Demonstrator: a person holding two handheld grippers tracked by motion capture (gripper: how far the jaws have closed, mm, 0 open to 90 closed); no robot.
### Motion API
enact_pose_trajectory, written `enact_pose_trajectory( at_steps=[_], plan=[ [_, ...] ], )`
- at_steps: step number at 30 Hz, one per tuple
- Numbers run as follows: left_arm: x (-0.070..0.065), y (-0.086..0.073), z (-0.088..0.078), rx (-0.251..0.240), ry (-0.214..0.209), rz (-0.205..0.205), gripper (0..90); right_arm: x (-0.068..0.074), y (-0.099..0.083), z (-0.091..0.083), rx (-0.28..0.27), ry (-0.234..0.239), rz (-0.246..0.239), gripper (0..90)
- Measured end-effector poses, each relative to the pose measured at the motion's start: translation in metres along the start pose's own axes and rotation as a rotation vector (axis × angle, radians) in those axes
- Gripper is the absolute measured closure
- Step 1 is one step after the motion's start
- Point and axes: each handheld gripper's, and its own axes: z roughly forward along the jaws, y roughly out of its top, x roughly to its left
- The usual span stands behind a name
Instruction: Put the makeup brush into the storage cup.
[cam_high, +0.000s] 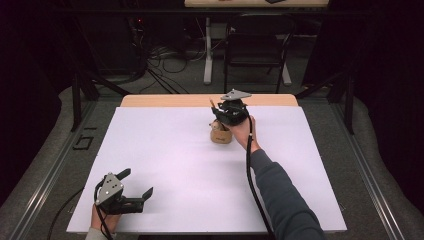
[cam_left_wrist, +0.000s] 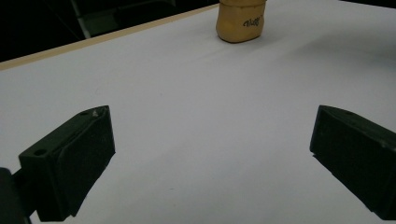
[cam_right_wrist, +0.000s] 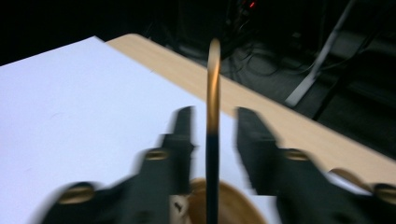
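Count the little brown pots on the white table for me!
1. The brown pot stands near the table's far edge, right under the right gripper. A thin stick rises from it.

Dark room, grey floor (cam_high: 180, 80), black chair (cam_high: 257, 47), tangled cables (cam_high: 167, 52)

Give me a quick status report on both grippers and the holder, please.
Left hand-held gripper open, low at near table edge. Right hand-held gripper over tan holder, jaws either side of upright utensil, not touching. Nothing in the way.
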Motion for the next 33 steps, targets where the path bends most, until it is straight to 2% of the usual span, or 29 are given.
enact_pose_trajectory(
  at_steps=[2, 3, 5, 8, 19, 26, 33],
  plan=[
    [0.0, 0.0, 0.0, 0.001, 0.001, 0.0, 0.0, 0.0, -0.001, -0.002, 0.01, 0.029, 0.006, 42.7],
    [0.0, 0.0, 0.0, 0.002, 0.003, 0.0, 0.0, 0.0, -0.001, -0.003, 0.024, 0.039, 0.01, 34.5],
    [-0.001, 0.0, 0.0, 0.002, 0.001, 0.002, 0.0, 0.001, -0.001, -0.007, 0.047, 0.056, 0.004, 23.6],
    [0.0, 0.0, 0.0, 0.003, 0.001, 0.003, 0.0, 0.002, -0.002, -0.014, 0.056, 0.079, 0.003, 15.8],
    [-0.001, 0.0, 0.001, 0.004, -0.001, 0.003, 0.0, 0.009, -0.01, -0.043, 0.051, 0.15, -0.011, 3.9],
    [-0.002, 0.0, 0.001, 0.004, -0.001, 0.004, 0.0, 0.016, -0.014, -0.061, 0.033, 0.18, -0.023, 0.0],
    [-0.002, 0.001, 0.002, 0.005, 0.0, 0.004, 0.0, 0.026, -0.018, -0.08, 0.014, 0.205, -0.044, 0.0]
  ],
)
